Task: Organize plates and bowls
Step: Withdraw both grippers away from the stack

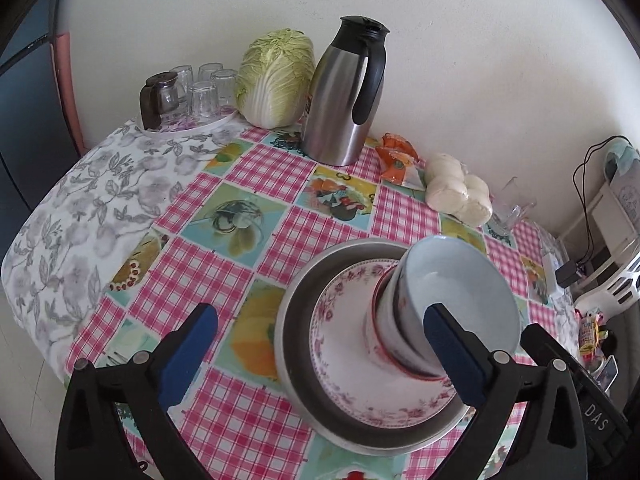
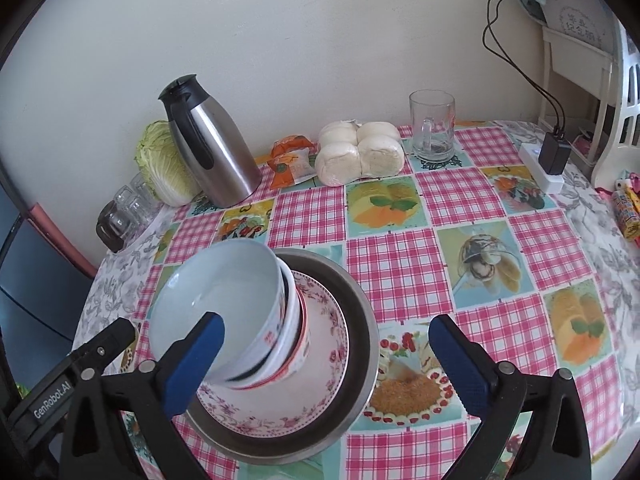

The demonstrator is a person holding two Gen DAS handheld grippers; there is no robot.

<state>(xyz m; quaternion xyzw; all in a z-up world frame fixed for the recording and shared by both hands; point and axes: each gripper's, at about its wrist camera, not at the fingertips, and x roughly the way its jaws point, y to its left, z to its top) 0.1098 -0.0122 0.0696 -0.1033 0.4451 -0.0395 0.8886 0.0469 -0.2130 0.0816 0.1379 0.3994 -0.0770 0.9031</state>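
Note:
A stack of white bowls [image 1: 460,280] [image 2: 216,292], with a pale blue-white bowl on top, stands on a pink-flowered plate [image 1: 348,360] [image 2: 320,360]. That plate lies in a wide metal dish [image 1: 296,320] [image 2: 360,320] on the checked tablecloth. My left gripper [image 1: 320,320] is open above the near left part of the dish, and its right finger [image 1: 452,352] stands in front of the bowl stack. My right gripper [image 2: 326,324] is open on the stack's right side, its left finger [image 2: 196,360] in front of the bowls. Nothing is held.
Along the wall stand a steel thermos jug [image 1: 344,92] [image 2: 212,140], a cabbage [image 1: 276,76], a tray of upturned glasses [image 1: 192,92], bagged steamed buns [image 2: 360,152], an orange packet [image 2: 292,160] and a glass mug [image 2: 432,126]. A power strip [image 2: 544,164] lies at the table's right edge.

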